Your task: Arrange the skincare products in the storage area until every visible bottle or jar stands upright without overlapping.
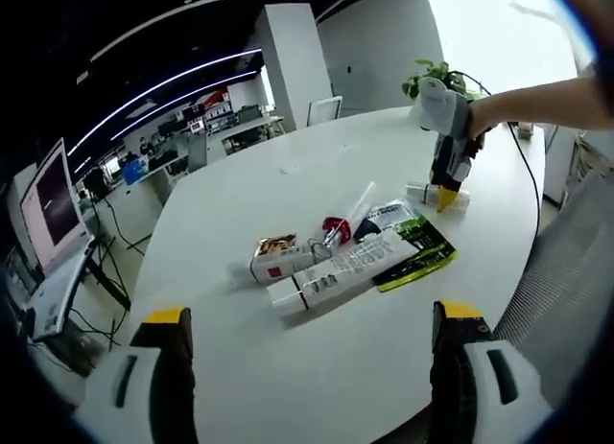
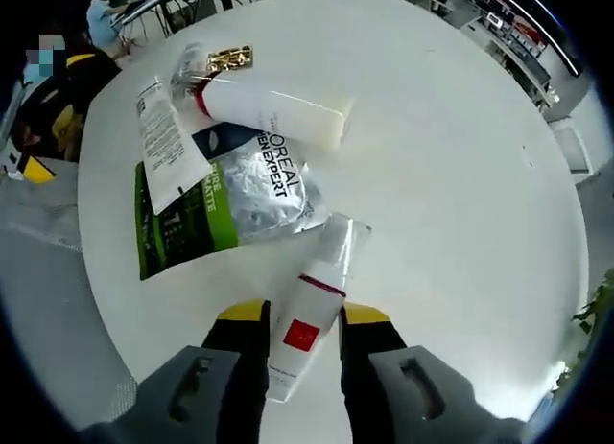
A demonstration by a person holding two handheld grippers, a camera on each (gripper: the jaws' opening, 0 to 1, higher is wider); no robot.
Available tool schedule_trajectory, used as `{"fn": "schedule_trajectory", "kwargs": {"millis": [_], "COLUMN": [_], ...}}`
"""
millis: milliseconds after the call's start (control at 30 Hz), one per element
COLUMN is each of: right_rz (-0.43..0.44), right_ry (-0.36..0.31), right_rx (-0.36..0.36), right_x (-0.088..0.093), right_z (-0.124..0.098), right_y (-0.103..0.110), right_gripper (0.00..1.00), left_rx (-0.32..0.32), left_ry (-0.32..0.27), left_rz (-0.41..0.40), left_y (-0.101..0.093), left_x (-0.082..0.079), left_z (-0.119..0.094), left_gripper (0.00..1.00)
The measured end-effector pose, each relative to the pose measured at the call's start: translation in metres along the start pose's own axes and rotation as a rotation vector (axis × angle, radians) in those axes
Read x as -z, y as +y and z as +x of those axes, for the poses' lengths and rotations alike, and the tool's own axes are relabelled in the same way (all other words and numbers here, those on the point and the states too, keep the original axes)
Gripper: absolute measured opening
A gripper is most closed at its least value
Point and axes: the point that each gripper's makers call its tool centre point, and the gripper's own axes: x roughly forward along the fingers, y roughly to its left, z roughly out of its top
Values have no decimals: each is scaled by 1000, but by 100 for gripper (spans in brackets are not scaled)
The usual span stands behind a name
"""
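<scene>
On the round white table [image 1: 288, 166] the skincare products lie flat in a loose heap: a white tube with a gold cap [image 1: 276, 259], a long white box [image 1: 331, 276], a green and silver sachet [image 1: 414, 250] and a red-capped item [image 1: 336, 228]. My left gripper [image 1: 312, 315] hangs open over the table's near edge, short of the heap. My right gripper [image 2: 305, 315], also seen past the heap as my right gripper [image 1: 446, 190], is shut on a white bottle with a red label and clear cap [image 2: 309, 319] that lies on the table.
The silver sachet [image 2: 235, 190] lies just ahead of the held bottle, with a white tube [image 2: 273, 113] and a gold cap [image 2: 230, 58] behind it. A plant [image 1: 436, 75] stands at the table's far edge. A monitor [image 1: 53, 199] sits off to the left.
</scene>
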Motion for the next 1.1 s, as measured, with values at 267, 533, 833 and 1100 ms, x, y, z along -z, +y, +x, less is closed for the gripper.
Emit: {"fn": "schedule_trajectory", "kwargs": {"millis": [267,533,833,1100], "right_rz": [65,110,194,397], "right_ry": [-25,-90,-156,-360], "right_rx": [13,3,-41,-201], "right_x": [1,1,12,4], "right_z": [0,-1,-6,-19], "right_y": [-2,-1,7,26], "right_gripper": [24,20,19,19], "left_rx": [17,38,48,172], "left_ry": [12,15,-10,-72], "left_rz": [-1,-28,-116,-289], "left_y": [-2,-6,-5,-23], "left_x": [2,2,-9,-28], "left_z": [1,0,-8,-10], "left_gripper": [99,99,99,99]}}
